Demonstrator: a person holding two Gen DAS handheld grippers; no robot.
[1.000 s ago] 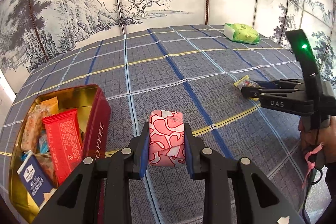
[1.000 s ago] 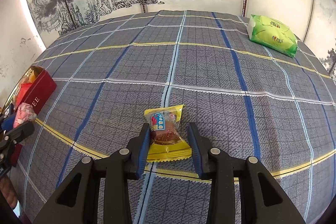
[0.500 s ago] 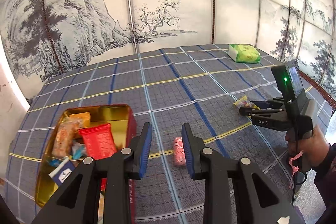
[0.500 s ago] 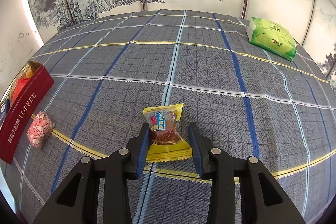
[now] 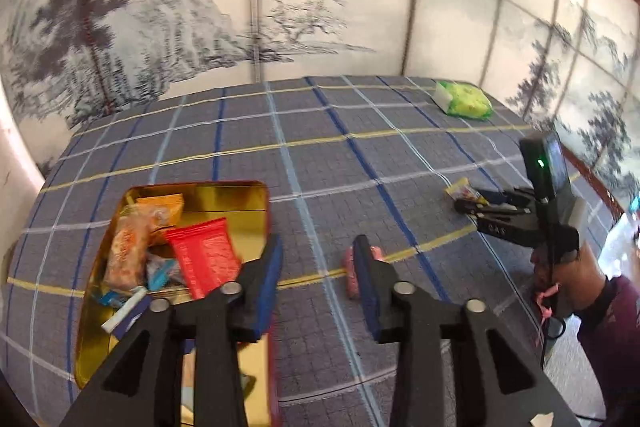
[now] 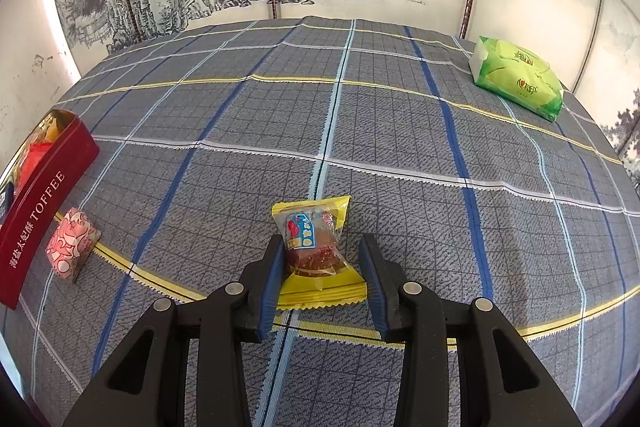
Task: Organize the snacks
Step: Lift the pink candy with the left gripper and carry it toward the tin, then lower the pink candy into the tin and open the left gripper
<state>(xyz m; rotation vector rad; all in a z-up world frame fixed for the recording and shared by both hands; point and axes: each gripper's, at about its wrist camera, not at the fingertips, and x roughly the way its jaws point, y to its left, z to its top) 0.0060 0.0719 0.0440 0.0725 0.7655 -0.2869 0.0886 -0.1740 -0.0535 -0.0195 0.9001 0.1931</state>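
My left gripper (image 5: 318,267) hangs above the checked cloth with its jaws opening and nothing between them. A pink patterned snack (image 5: 349,277) lies on the cloth below, partly hidden behind the right finger. It rests just right of the red toffee tin (image 5: 224,199), as the right wrist view also shows for the snack (image 6: 72,245) and tin (image 6: 40,223). My right gripper (image 6: 322,259) is low over a yellow-wrapped cake (image 6: 316,247) that lies between its fingers. The left pad touches the wrapper and a gap shows at the right pad. The left wrist view shows that gripper (image 5: 466,205) too.
The gold-lined tin holds several snacks, among them a red packet (image 5: 202,257). A green packet (image 6: 516,83) lies at the far right corner of the cloth. Painted screens close off the back and right. A hand (image 5: 576,279) holds the right gripper.
My left gripper let go of the pink snack, which now lies on the cloth beside the tin, then rose and drew back. The right gripper and the yellow cake have not moved.
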